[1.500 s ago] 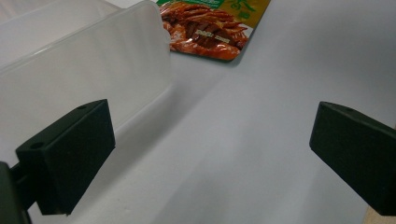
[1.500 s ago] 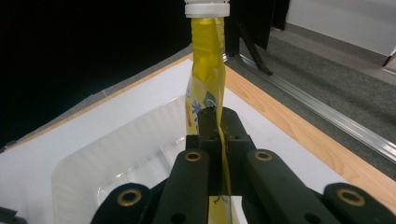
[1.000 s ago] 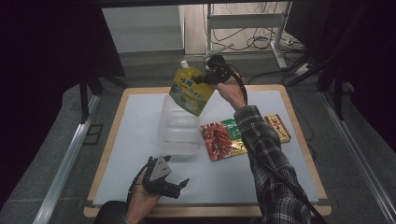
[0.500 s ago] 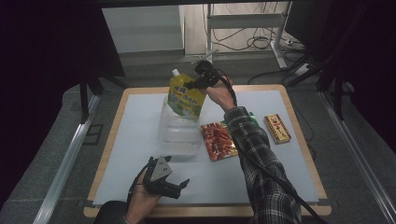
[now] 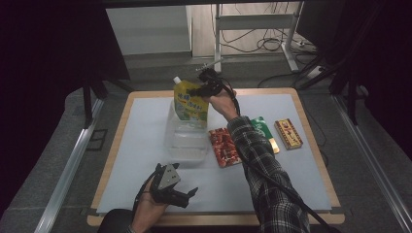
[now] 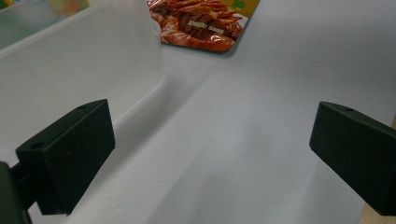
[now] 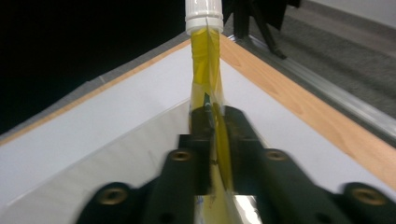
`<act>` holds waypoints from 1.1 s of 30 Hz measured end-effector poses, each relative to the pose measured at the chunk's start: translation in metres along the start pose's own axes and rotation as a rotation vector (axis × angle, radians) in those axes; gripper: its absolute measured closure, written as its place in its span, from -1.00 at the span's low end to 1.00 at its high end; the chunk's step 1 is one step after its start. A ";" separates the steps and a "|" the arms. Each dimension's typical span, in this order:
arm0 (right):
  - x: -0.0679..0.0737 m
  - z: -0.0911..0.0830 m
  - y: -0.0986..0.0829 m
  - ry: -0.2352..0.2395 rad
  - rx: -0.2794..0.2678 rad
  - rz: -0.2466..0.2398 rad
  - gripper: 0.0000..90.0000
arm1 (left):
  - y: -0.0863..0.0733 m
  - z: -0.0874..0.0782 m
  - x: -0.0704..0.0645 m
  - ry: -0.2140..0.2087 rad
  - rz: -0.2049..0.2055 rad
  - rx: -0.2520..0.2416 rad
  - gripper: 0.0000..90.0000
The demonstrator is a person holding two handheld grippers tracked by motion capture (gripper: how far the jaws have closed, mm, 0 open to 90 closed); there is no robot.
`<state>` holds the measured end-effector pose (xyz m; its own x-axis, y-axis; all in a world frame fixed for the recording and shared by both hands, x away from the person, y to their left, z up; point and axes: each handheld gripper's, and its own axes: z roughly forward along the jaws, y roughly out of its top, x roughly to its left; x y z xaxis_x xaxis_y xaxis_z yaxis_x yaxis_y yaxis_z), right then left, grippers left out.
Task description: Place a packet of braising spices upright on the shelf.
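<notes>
My right gripper (image 5: 200,90) is shut on the top edge of a yellow spouted pouch (image 5: 190,101) with a white cap (image 7: 204,15). It holds the pouch upright, its lower part inside the far end of a clear plastic tub (image 5: 186,141). In the right gripper view the jaws pinch the pouch (image 7: 208,88) just below the spout. My left gripper (image 5: 187,195) rests open near the table's front edge, in front of the tub. Its two black fingers (image 6: 65,154) stand wide apart over bare mat, with the tub's wall (image 6: 79,79) to their left.
A red snack packet (image 5: 223,146) lies right of the tub and shows past the open jaws (image 6: 201,25). A green packet (image 5: 264,132) and a brown bar (image 5: 288,134) lie farther right. A white mat (image 5: 291,184) covers the wooden table (image 5: 214,221).
The right gripper has carried the pouch left and down, from above the tub's far right corner until its lower part is in the tub. The left gripper has stayed still.
</notes>
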<state>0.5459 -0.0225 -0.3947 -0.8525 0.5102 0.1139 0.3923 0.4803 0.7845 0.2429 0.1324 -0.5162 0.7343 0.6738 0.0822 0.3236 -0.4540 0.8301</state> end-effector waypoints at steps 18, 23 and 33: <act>0.006 -0.031 -0.015 -0.097 -0.009 -0.132 -0.60 | 0.000 0.001 -0.001 0.006 -0.002 -0.010 -1.00; 0.005 -0.042 -0.021 -0.082 -0.035 -0.126 -0.83 | 0.000 0.001 -0.001 0.008 -0.009 -0.013 -1.00; 0.003 -0.065 -0.037 -0.104 -0.030 -0.128 -0.96 | 0.000 0.000 0.000 0.011 -0.011 -0.020 -1.00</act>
<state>0.5064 -0.0852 -0.3833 -0.8538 0.5182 -0.0501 0.2713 0.5250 0.8067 0.2428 0.1324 -0.5167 0.7244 0.6849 0.0791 0.3197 -0.4353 0.8416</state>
